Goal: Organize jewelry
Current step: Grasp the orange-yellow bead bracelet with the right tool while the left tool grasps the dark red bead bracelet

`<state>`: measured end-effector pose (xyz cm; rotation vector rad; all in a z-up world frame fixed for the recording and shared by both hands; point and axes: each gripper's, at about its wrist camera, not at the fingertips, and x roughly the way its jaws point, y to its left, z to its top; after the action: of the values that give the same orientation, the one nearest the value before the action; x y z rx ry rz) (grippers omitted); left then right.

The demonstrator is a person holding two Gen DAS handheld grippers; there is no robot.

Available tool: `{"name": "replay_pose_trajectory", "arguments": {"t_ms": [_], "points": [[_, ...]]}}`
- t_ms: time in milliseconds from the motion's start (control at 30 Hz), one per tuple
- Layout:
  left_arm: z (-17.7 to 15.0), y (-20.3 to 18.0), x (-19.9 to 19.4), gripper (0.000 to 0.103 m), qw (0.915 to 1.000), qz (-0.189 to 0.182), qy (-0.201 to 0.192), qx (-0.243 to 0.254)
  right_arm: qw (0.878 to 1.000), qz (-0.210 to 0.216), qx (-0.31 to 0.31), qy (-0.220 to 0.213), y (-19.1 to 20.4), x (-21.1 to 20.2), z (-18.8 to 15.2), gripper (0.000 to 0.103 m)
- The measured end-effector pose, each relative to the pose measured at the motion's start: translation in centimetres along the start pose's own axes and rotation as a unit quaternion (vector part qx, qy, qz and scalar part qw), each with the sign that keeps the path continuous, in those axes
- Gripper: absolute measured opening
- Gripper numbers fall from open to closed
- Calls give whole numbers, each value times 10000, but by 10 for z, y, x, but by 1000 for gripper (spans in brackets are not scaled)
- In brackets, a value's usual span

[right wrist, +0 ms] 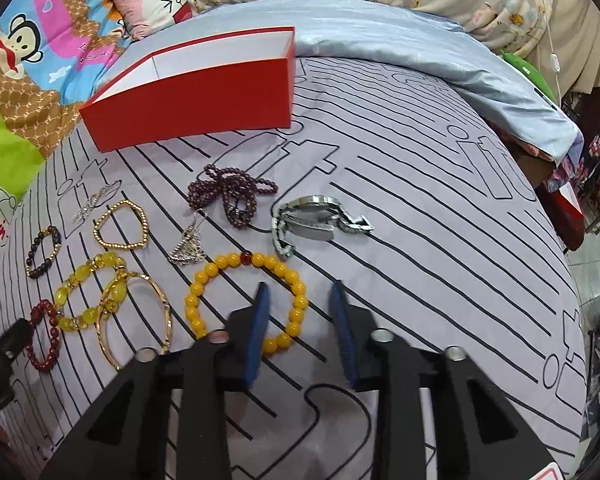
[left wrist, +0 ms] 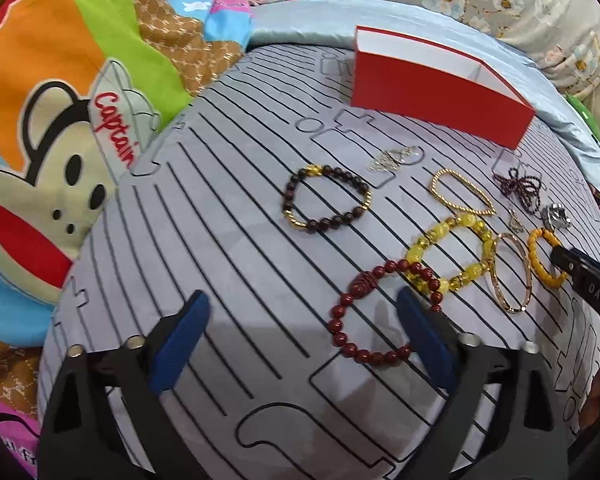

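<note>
My right gripper (right wrist: 299, 285) is open and low over the orange bead bracelet (right wrist: 236, 260). One finger is inside the ring and the other outside, and a gap shows on both sides of the beads. My left gripper (left wrist: 302, 298) stands wide open over the striped grey cloth (left wrist: 228, 220), its right finger resting across the dark red bead bracelet (left wrist: 362, 285). An open red box (left wrist: 432, 92) with a white inside stands at the back. In the left wrist view the right gripper's black tip (left wrist: 560, 258) touches the orange bracelet (left wrist: 534, 258).
Laid out between the grippers and the box are a yellow glass bracelet (left wrist: 414, 254), a gold bangle (left wrist: 514, 310), a gold heart-shaped chain (left wrist: 440, 178), a brown bead bracelet (left wrist: 356, 182), a purple bead necklace (right wrist: 236, 196), a silver watch (right wrist: 312, 216) and silver earrings (right wrist: 186, 248). Bedding surrounds the cloth.
</note>
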<state>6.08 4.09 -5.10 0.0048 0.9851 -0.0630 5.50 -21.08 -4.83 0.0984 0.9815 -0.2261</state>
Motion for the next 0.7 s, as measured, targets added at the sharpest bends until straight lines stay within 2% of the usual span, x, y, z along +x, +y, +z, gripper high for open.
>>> {"name": "replay_pose_trajectory", "arguments": {"t_ms": [67,100,267,333,400,467,567,700], "points": [[-1,-2,5,79,10000,-55,62,8,10000,36,-17,-14,2,0,0,11],[-1,-3,6,73,9999,-93,86,23,10000,61,-15,-15,2,0,1,8],[-2,-10,8,59,9997,-185,-3,166,9999,127,30,4,2,-2,-2,7],[-1,-13,7,49,9993,-257,-46,255,9999,165,49,16,2,-3,-3,7],[-1,-17,6,31,9989,-358,-67,301,9998,198,65,23,1,-4,-6,7],[0,-18,5,18,9980,-538,-39,316,9996,251,93,31,1,-7,-8,7],[0,-19,1,13,9971,-701,-4,295,9994,319,110,-6,0,-15,-11,7],[1,-18,-10,13,9961,-838,-83,247,9992,365,79,-120,-1,-30,-11,7]]}}
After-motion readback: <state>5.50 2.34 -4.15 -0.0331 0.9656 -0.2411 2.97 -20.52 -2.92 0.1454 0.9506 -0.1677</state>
